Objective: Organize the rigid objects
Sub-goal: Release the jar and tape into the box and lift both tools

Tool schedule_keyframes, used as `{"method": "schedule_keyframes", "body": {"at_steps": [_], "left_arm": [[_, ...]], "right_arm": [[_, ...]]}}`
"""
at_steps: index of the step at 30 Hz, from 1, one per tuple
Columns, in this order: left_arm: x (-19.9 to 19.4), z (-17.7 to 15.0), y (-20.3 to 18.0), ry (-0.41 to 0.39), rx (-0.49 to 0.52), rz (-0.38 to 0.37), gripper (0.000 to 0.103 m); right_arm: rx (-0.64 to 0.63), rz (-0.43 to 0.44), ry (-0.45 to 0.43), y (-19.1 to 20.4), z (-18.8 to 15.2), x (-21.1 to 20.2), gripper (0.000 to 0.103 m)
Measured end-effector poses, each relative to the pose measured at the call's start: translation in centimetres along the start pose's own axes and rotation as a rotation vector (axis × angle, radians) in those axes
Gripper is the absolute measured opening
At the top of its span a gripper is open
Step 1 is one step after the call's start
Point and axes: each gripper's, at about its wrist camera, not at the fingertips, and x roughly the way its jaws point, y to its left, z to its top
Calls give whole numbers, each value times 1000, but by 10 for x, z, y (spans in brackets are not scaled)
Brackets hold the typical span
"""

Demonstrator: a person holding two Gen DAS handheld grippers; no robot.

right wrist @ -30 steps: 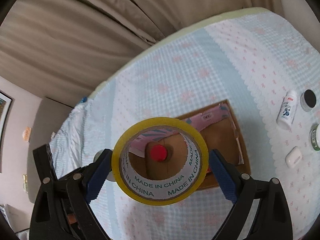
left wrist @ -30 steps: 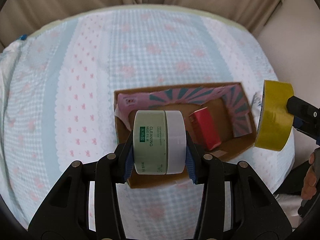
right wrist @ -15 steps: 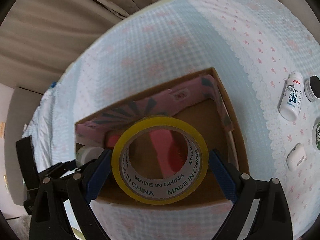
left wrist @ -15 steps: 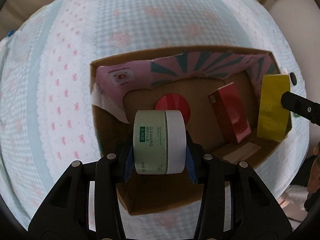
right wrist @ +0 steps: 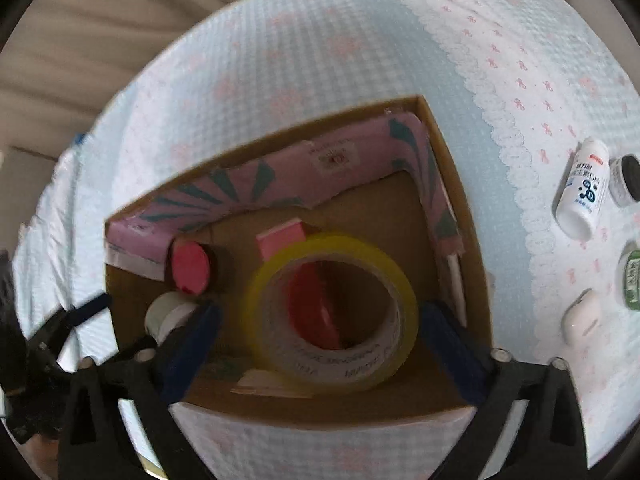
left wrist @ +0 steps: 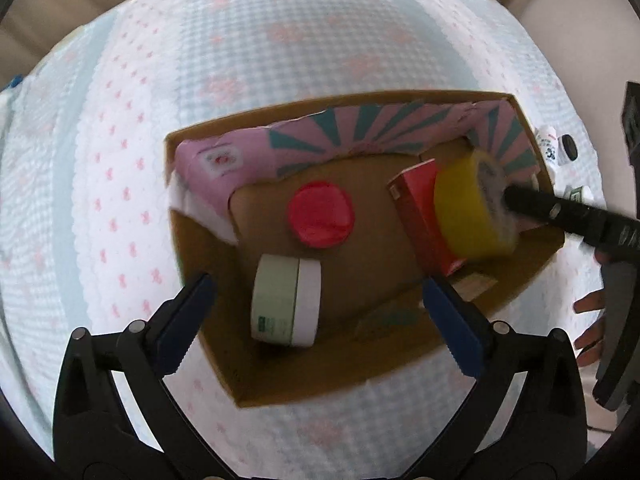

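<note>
Cardboard box (left wrist: 400,376): sits on the checked tablecloth (left wrist: 280,40), pink patterned liner (left wrist: 248,156) along its far wall.

Cream jar (left wrist: 286,300): on its side on the box floor, below your left gripper (left wrist: 320,320), whose jaws are opening, pads clear of it.

Yellow tape roll (right wrist: 332,312): inside the box, between the jaws of your right gripper (right wrist: 320,344), which are opening; contact unclear through blur.

Red-capped container (left wrist: 321,214): at 12 o'clock from the jar.

Red carton (left wrist: 420,216): touching the roll.

White bottle (right wrist: 582,188), small white case (right wrist: 580,316): outside the box, at 3 o'clock.

left gripper (left wrist: 320,312) opening | jar (left wrist: 286,304) lying in box (left wrist: 400,376)
</note>
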Motion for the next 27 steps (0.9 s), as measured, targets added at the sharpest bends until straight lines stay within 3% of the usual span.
{"method": "schedule_keyframes", "body": {"at_steps": [4,14,27], "left_arm": [[-8,-11,7,-4,-28,-1,103],[-36,-33,16,-47,-66,25,103],[-121,-68,-3,-169,-95,63,103]], "right_arm": [[29,21,-76,-4,-3,-13,103],[-13,27,-105,8,-7,-32,103],[-96,17,-185,31,-33,-95,103]]}}
